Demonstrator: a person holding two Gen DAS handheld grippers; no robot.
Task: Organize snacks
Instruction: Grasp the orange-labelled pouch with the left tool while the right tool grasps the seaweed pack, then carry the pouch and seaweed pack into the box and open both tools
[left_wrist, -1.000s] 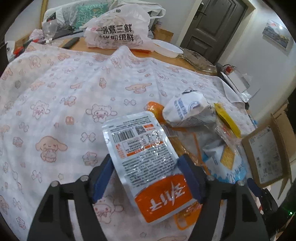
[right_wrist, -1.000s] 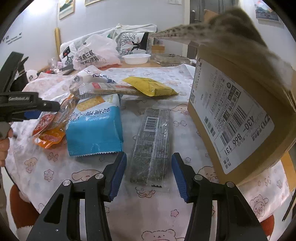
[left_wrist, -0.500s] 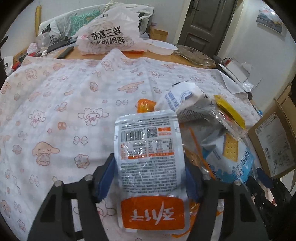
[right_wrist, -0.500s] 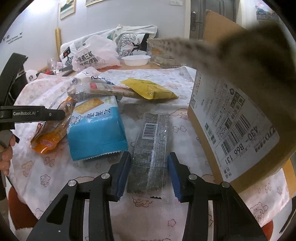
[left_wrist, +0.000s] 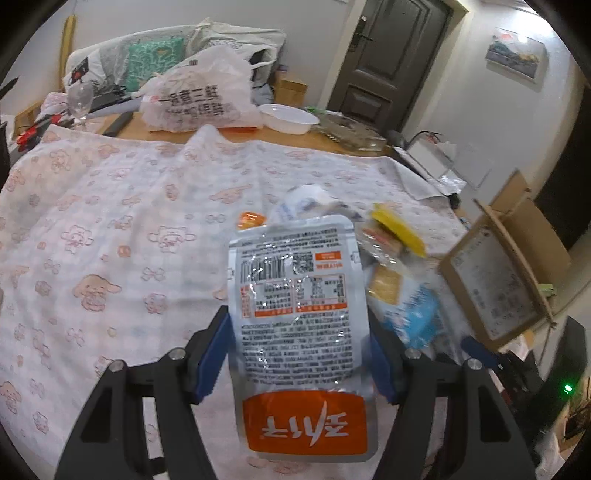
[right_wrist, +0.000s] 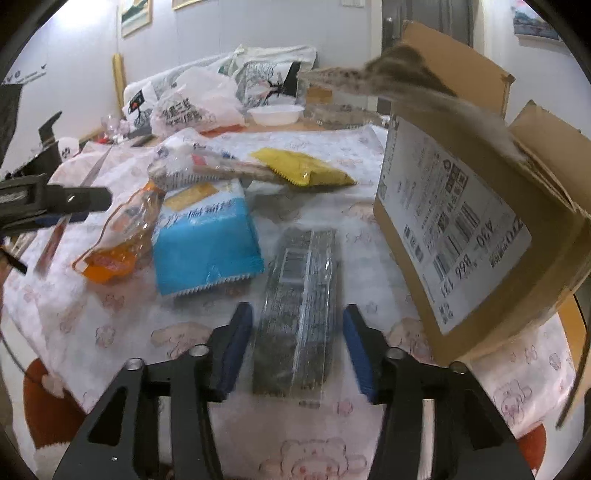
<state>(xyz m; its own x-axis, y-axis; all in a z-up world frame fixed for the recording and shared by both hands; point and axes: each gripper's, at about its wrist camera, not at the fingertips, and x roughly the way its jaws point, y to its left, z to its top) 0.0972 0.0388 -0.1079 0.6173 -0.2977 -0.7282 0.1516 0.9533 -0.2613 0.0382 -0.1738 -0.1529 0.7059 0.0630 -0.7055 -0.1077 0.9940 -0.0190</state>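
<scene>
The left gripper pinched the silver pouch aloft for boxing, while the right gripper, fingers just spreading, straddled the dark seaweed pack on the surface.

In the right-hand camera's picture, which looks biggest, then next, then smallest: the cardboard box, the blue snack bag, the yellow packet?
1. Cardboard box, by far the largest, though it also sits close to the camera.
2. Blue snack bag.
3. Yellow packet, smallest; it lies farther back, which shrinks it somewhat.

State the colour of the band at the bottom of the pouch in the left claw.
Orange, with white characters, on a silver pouch; the left wrist view shows it best.
</scene>
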